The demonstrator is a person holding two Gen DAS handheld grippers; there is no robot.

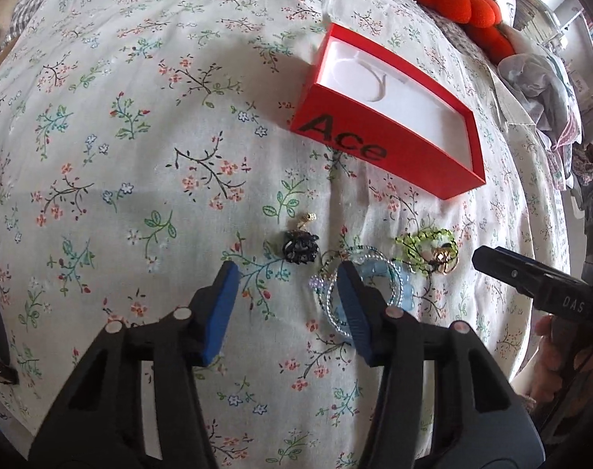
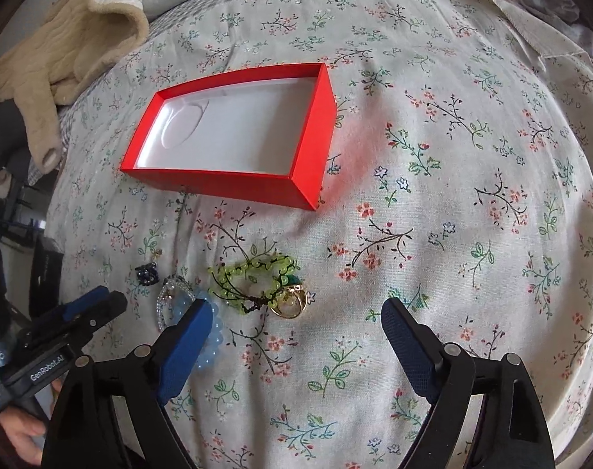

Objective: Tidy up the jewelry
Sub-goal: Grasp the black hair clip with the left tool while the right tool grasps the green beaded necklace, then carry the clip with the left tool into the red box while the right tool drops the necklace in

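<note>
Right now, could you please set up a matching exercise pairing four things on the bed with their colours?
Things:
1. box
2. bead bracelet beside the gold ring
3. flower piece left of the bracelets
4. ring

Colours:
A. gold
B. black
C. red outside, white inside
D. light green

Pairs: 1-C, 2-D, 3-B, 4-A
</note>
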